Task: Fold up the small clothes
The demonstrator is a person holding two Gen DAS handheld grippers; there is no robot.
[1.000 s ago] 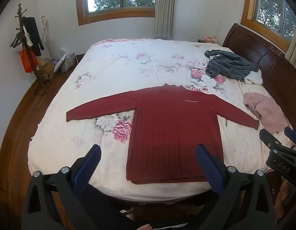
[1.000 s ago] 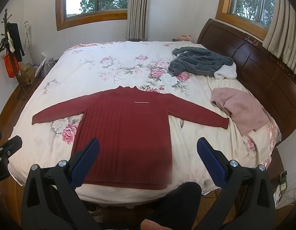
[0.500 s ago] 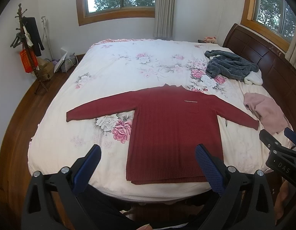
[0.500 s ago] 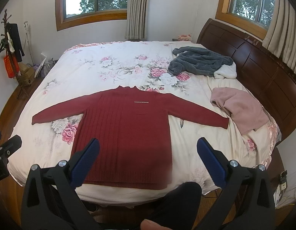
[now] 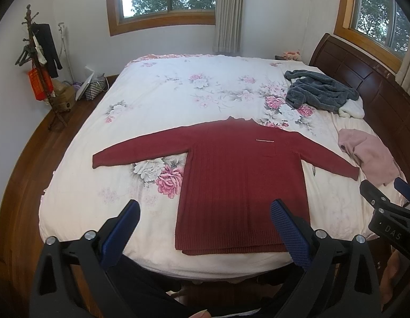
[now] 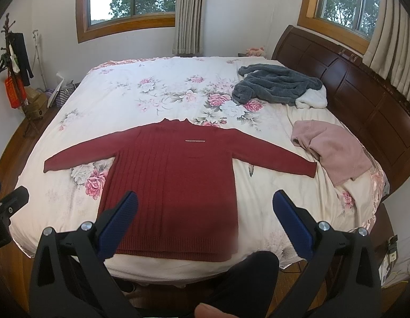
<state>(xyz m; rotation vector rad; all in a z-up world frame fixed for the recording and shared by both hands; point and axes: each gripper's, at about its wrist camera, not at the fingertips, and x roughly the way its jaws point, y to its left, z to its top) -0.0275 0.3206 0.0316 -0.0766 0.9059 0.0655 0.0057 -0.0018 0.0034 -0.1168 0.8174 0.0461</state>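
Note:
A dark red knit sweater (image 5: 239, 175) (image 6: 178, 180) lies flat on the floral bed, both sleeves spread out, hem toward me. My left gripper (image 5: 205, 212) hangs open above the bed's near edge, over the hem, holding nothing. My right gripper (image 6: 205, 209) is open too, held above the sweater's lower right part, with nothing between its blue pads (image 6: 292, 220). In the left wrist view the right gripper's black frame (image 5: 388, 220) shows at the right edge.
A grey fleece garment (image 6: 279, 84) and a folded pink garment (image 6: 335, 148) lie on the bed's right side near the dark wooden headboard (image 6: 364, 87). A coat stand (image 5: 40, 66) and bags stand on the floor at the left. A person's dark-trousered leg (image 6: 244, 281) is below.

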